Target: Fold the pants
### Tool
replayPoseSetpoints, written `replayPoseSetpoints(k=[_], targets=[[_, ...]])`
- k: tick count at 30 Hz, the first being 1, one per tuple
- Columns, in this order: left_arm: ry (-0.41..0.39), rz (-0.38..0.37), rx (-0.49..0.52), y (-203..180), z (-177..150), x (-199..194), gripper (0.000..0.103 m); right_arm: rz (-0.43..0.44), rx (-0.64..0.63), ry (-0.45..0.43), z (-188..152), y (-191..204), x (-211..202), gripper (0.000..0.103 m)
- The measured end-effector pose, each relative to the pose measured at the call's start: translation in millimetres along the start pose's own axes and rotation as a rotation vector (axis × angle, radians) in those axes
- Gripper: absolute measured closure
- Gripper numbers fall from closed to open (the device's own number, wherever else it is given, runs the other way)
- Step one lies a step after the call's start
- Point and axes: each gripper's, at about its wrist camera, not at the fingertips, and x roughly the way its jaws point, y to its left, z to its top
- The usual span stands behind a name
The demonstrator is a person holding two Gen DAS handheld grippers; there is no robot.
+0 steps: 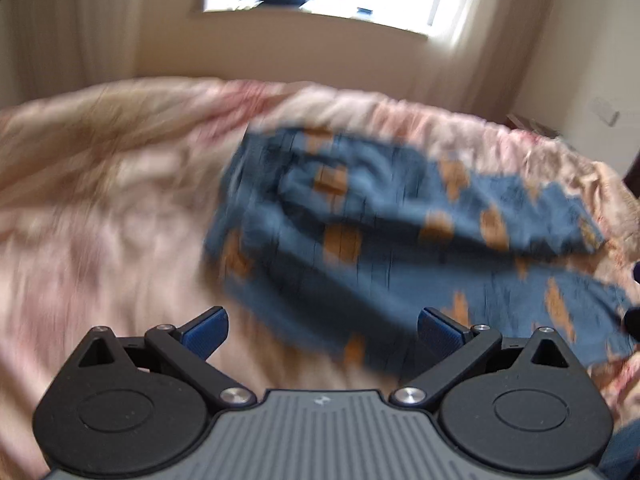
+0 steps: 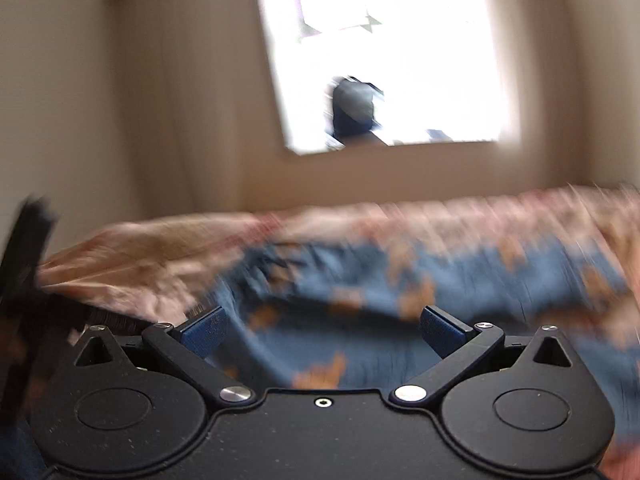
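— Reaching in is where I'd put it: the blue pants (image 1: 360, 232) with orange patches lie crumpled across the bed (image 1: 100, 208), on its pink floral cover, and no clean fold shows yet.

— And the grippers?

— The left gripper (image 1: 322, 330) has its jaws spread wide with nothing between the blue pads (image 1: 208, 330); it hangs above the near edge of the cloth. The right gripper (image 2: 322, 332) is just as wide open and empty, low over the pants (image 2: 400, 300) from the other end.

— So what does the next move call for?

— Each gripper, I'd judge, needs a hem or the waistband, but the blur hides which end is which. One leg appears to lie bunched over the other, so flattening should come before any fold.

— Room to work?

— Plenty of bare cover to the left of the pants. The far edge of the bed runs close behind them, with the wall and a bright window (image 2: 384, 52) beyond. A dark shape (image 2: 24, 280) at the left rim of the right wrist view is probably the other gripper, so the two are near each other.
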Motion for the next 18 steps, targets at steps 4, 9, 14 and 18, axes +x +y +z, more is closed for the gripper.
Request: replayPoseSetpoints(k=[4,9,14,18], targets=[[-0.124,-0.003,0.132,5,73,41,0.0,0.104,-0.205,0.087,38,-54,63,0.0],[-0.086,0.011,0.373,-6,143,145,0.0,0.165,-0.427,0.273,63,-108,168,0.0],[0.0,-0.07,0.566,-5,170,215,0.002,0.215,-0.344,0.431,69,-160,256,0.001],[0.121,-0.174,0.606,14,180,243,0.022,0.318,-0.262,0.501,68,-190,299,0.02]])
